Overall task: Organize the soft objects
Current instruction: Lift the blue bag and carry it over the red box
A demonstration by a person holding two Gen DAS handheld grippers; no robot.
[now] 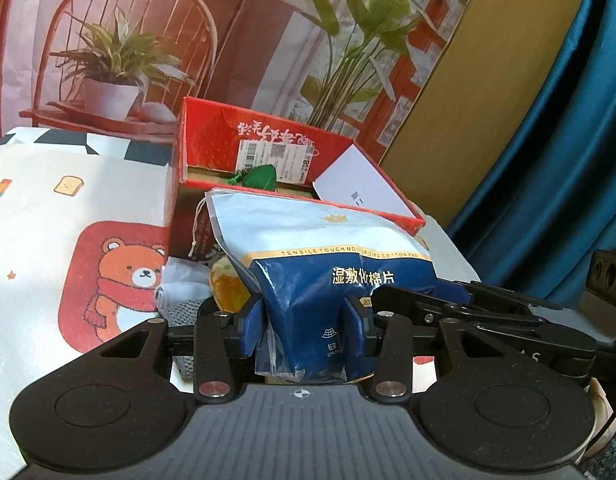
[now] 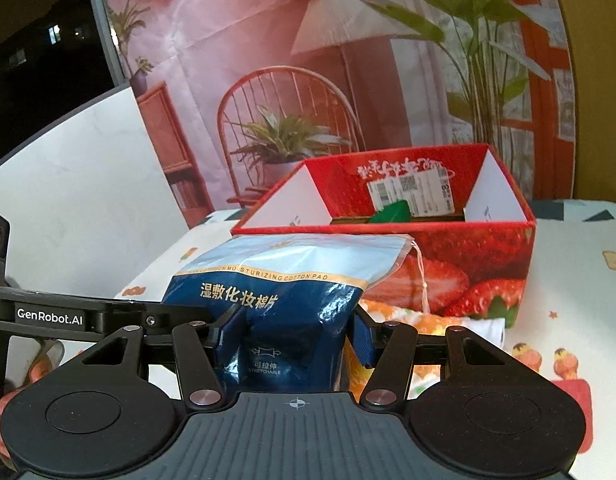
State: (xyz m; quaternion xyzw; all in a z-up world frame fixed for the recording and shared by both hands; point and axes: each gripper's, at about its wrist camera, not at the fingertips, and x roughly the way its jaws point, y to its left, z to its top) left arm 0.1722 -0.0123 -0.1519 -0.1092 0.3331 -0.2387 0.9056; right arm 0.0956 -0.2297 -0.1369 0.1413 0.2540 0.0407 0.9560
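- Left gripper (image 1: 305, 332) clamped on the near end of the bag (image 1: 320, 256) of cotton pads, blue pads (image 1: 251, 330) dug into the film on both sides.
- Right gripper (image 2: 293, 338) pinching the same bag (image 2: 283, 280) at its other near corner, fingers closed tight enough to crease the blue wrap.
- Bag up off the table (image 1: 35, 248), tipped with its pale top toward the box (image 1: 295, 160); drawstring (image 2: 422, 280) dangling off the right corner.
- Just under and left of the bag: a small heap of soft stuff, yellow-orange cloth (image 1: 227, 288) plus grey knit (image 1: 183, 312), not sorted yet by the look of it.
- Box right behind, open, something green (image 2: 392, 213) already lying inside, white flaps (image 2: 295, 204) standing on both sides.
- Probably mid-carry into the box. Best to lift both ends level so the bag doesn't sag in the middle.
- Worth clearing the near red rim before pushing forward, or the floppy top might snag there.
- Mind that string too, easy to catch on the flap.
- Let go only once the bag sits on the box floor, both sides together.
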